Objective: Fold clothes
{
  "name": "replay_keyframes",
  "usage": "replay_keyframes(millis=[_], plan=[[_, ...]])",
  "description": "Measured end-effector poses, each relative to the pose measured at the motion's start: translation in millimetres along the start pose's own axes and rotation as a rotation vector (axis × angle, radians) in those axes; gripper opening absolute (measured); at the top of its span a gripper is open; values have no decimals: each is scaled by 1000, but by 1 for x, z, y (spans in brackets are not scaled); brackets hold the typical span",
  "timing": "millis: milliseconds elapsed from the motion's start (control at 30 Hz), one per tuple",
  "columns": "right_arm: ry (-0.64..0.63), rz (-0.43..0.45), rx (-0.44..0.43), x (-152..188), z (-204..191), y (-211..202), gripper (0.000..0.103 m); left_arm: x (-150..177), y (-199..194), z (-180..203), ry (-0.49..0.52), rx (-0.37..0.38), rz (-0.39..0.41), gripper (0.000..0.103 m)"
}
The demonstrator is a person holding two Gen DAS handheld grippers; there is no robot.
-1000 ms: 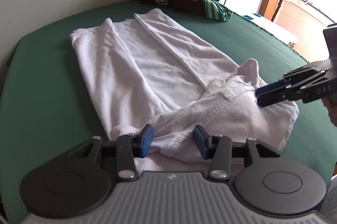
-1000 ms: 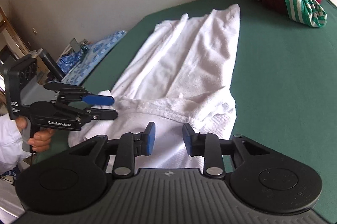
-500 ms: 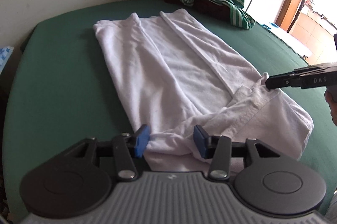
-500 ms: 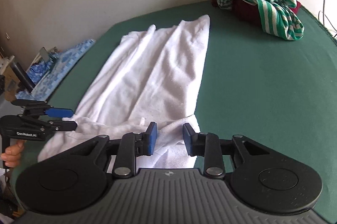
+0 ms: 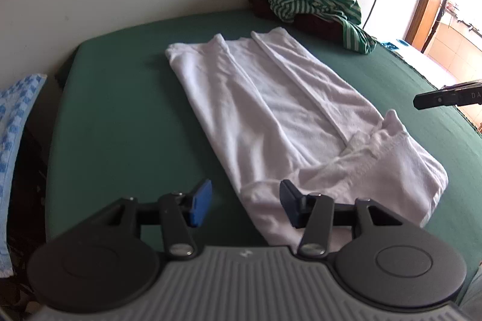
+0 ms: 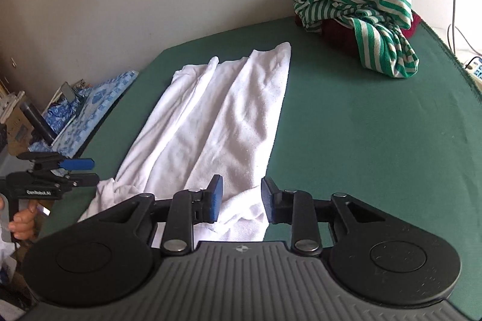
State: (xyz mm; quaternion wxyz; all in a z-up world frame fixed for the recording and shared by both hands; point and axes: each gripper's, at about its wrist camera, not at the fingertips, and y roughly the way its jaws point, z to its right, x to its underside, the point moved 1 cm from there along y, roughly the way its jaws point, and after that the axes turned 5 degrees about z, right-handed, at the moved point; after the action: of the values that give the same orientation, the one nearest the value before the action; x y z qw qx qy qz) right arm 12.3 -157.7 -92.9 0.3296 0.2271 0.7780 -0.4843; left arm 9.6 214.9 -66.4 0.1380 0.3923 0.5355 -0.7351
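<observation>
Both grippers, left gripper (image 5: 244,203) opening and right gripper (image 6: 241,198) part-open, now off the white garment (image 5: 271,116), lengthwise toward the wall.

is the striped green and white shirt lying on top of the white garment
No, the striped shirt sits bunched at the far corner of the green table, apart from the white garment.

Black hand-held gripper (image 5: 245,205) with blue pads (image 5: 200,203), silver screws.

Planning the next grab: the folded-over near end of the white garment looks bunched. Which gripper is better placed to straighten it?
Probably right. The right gripper hovers open beside the raised flap of the white garment; the left gripper, jaws opening, frames only the flatter near corner.
</observation>
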Motion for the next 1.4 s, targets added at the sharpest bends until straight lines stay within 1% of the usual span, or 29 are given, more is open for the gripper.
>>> replay_keyframes(millis=[133, 167, 233, 300, 333, 367, 400, 433, 467, 500, 533, 600, 667, 733, 767, 800, 833, 867, 900, 933, 967, 1000, 1100, 1200, 1300, 1400], plan=[[0, -29, -41, 9, -8, 4, 30, 15, -1, 5, -36, 52, -54, 47], [-4, -38, -52, 11, -12, 7, 30, 17, 2, 7, -43, 56, -51, 46], [-16, -57, -70, 17, -22, 12, 32, 18, 11, 10, -74, 75, -48, 40], [-35, -78, -75, 24, -30, 19, 34, 17, 25, 12, -76, 83, -55, 40], [-46, -89, -76, 28, -34, 22, 37, 16, 30, 13, -67, 80, -56, 42], [-60, -111, -49, 31, -37, 27, 38, 14, 30, 11, -63, 82, -61, 42], [-76, -139, -8, 34, -39, 32, 42, 12, 31, 10, -59, 84, -66, 43], [-92, -160, 15, 34, -41, 35, 42, 10, 31, 9, -51, 85, -70, 43], [-113, -186, 17, 30, -44, 36, 42, 6, 25, 6, -23, 79, -72, 41], [-139, -195, 4, 20, -46, 34, 42, 2, 20, 2, 5, 73, -74, 36], [-166, -195, -14, 10, -47, 30, 42, -3, 14, -1, 32, 69, -77, 38], [-169, -181, -63, -20, -45, 23, 41, -19, 3, -15, 61, 100, -105, 42], [-167, -221, -80, -55, -41, 27, 41, -43, -1, -31, 102, 110, -150, 42], [-194, -297, -48, -88, -40, 40, 42, -70, 3, -42, 161, 95, -202, 43], [-219, -343, -23, -104, -39, 51, 42, -87, 8, -45, 206, 67, -212, 44], [-239, -362, -4, -116, -36, 61, 42, -103, 14, -49, 247, 39, -219, 48], [-256, -368, 12, -127, -32, 72, 43, -118, 21, -53, 272, 16, -209, 52], [-274, -374, 28, -139, -27, 82, 44, -132, 29, -58, 275, 2, -189, 56], [-266, -373, 28, -146, -20, 94, 46, -143, 40, -66, 258, -8, -168, 62], [-245, -368, 19, -152, -11, 108, 47, -152, 53, -75, 224, -12, -158, 66], [-224, -363, 10, -158, -3, 122, 47, -157, 70, -83, 182, -19, -157, 66], [-203, -358, 2, -163, 6, 136, 47, -161, 86, -91, 143, -27, -157, 65], [-122, -341, 8, -165, 31, 172, 46, -157, 130, -106, 83, -50, -167, 62], [-57, -316, -8, -162, 51, 191, 46, -146, 161, -108, 84, -49, -191, 62], [31, -316, -64, -158, 68, 204, 46, -143, 184, -112, 74, -31, -213, 59], [65, -297, -130, -155, 76, 217, 45, -149, 196, -117, 63, -11, -187, 63]])
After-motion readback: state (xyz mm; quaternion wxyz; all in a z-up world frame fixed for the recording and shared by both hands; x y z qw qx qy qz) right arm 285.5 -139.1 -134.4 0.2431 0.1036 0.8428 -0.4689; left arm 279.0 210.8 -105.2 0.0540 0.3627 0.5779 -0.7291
